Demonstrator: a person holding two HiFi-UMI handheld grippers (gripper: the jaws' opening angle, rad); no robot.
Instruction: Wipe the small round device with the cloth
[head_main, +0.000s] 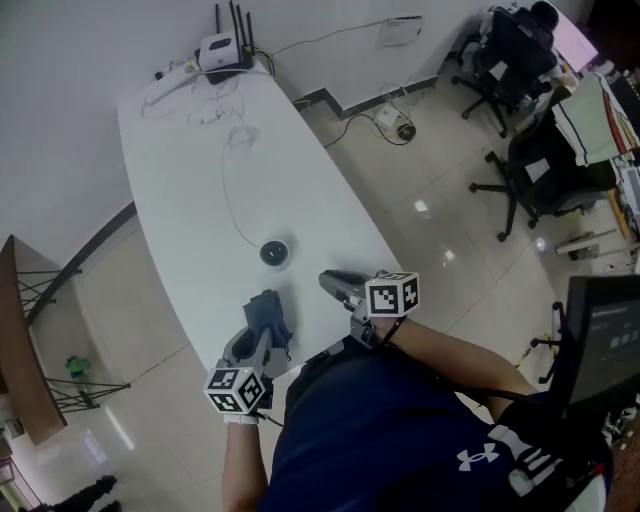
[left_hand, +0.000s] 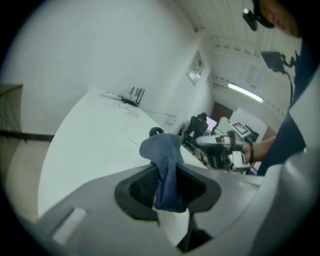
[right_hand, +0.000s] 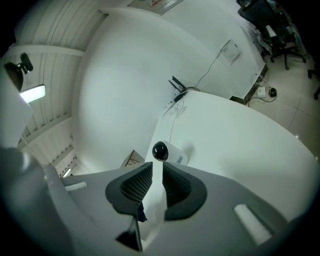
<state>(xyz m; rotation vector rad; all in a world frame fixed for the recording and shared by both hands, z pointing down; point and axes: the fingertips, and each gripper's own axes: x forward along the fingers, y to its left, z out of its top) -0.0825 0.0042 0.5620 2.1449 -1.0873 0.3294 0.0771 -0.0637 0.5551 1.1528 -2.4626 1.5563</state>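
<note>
Head view. The small round device, dark with a glossy dome, sits on the white table near its near end, with nothing touching it. A thin cable runs from it towards 12 o'clock, where a router stands at the table's far end.

We see the left gripper with its fingers clamped on the blue cloth, which bunches out above the pads; the device lies at 12 o'clock from the cloth, a little apart.

The right gripper holds nothing: its fingers stand slightly apart, with a narrow gap between the pads. The device lies at 10 o'clock from its tips, clear of them.

Office chairs stand on the floor at 2 o'clock.
</note>
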